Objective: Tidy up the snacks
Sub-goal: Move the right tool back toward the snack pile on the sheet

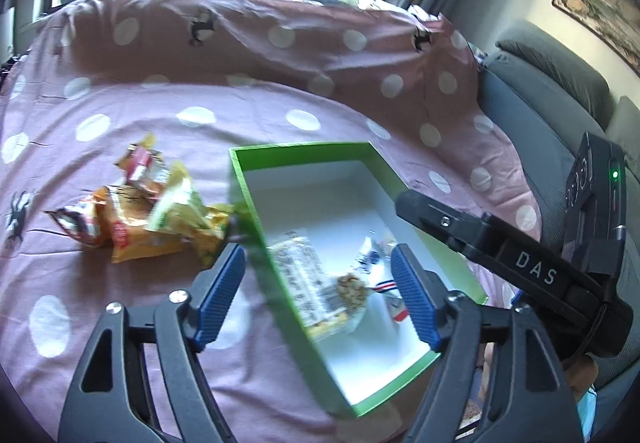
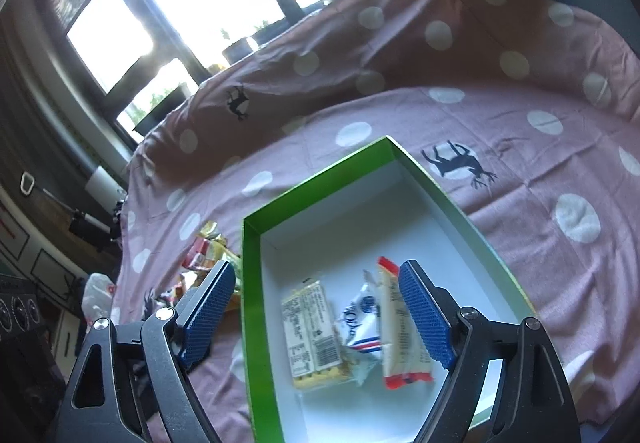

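A green box with a white inside (image 1: 256,199) (image 2: 250,283) lies on the pink dotted bedcover. In it lie a yellow cracker pack (image 1: 304,279) (image 2: 310,331), a white-blue packet (image 2: 360,319) and a white-red bar (image 2: 400,339). A pile of orange and yellow snack bags (image 1: 140,215) lies left of the box; it shows partly in the right wrist view (image 2: 208,247). My left gripper (image 1: 318,299) is open and empty above the box's near left wall. My right gripper (image 2: 316,319) is open and empty above the snacks in the box; its body (image 1: 520,263) shows in the left wrist view.
The pink bedcover (image 1: 200,343) rises over a backrest toward the windows. A grey sofa (image 1: 540,103) stands to the right. A white plastic bag (image 2: 96,295) and dark equipment lie on the floor to the left of the bed.
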Available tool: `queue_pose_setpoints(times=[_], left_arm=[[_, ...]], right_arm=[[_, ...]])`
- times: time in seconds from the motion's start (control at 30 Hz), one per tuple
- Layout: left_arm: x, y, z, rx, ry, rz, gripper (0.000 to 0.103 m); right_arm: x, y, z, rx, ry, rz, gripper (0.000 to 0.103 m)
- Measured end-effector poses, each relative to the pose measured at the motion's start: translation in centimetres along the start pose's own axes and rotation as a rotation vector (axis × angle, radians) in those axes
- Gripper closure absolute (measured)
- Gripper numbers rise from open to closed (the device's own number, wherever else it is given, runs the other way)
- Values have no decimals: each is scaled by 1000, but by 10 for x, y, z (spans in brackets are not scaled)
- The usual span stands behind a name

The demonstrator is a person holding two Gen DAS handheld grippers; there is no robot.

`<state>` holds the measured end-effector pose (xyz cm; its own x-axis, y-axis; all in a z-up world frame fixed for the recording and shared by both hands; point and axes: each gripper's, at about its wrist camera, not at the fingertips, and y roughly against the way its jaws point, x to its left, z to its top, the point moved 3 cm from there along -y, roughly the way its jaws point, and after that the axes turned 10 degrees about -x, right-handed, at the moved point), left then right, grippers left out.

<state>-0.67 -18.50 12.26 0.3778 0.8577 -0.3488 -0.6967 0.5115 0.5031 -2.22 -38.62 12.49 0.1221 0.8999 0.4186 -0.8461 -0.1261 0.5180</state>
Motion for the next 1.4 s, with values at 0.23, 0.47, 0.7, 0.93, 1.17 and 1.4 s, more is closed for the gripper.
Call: queue_pose_setpoints(times=[0.23,0.47,0.7,0.93,1.17,1.4], left_arm=[[78,30,2,-20,132,143,17],[163,40,-22,-24,220,320,17],[203,42,-34,59,290,355,17],[205,45,-32,65,271,376,17],[206,46,-30,24,290,360,17],[204,43,-30,20,282,363,17]], right_arm=[[36,-17,-17,28,58,22,12],[70,-27,-35,-1,121,22,12],[89,-40,-50,-16,132,47,12],[110,-48,-67,7,202,76,12],[118,-53,-77,37,233,93,12],[118,-51,-76,33,236,98,12]])
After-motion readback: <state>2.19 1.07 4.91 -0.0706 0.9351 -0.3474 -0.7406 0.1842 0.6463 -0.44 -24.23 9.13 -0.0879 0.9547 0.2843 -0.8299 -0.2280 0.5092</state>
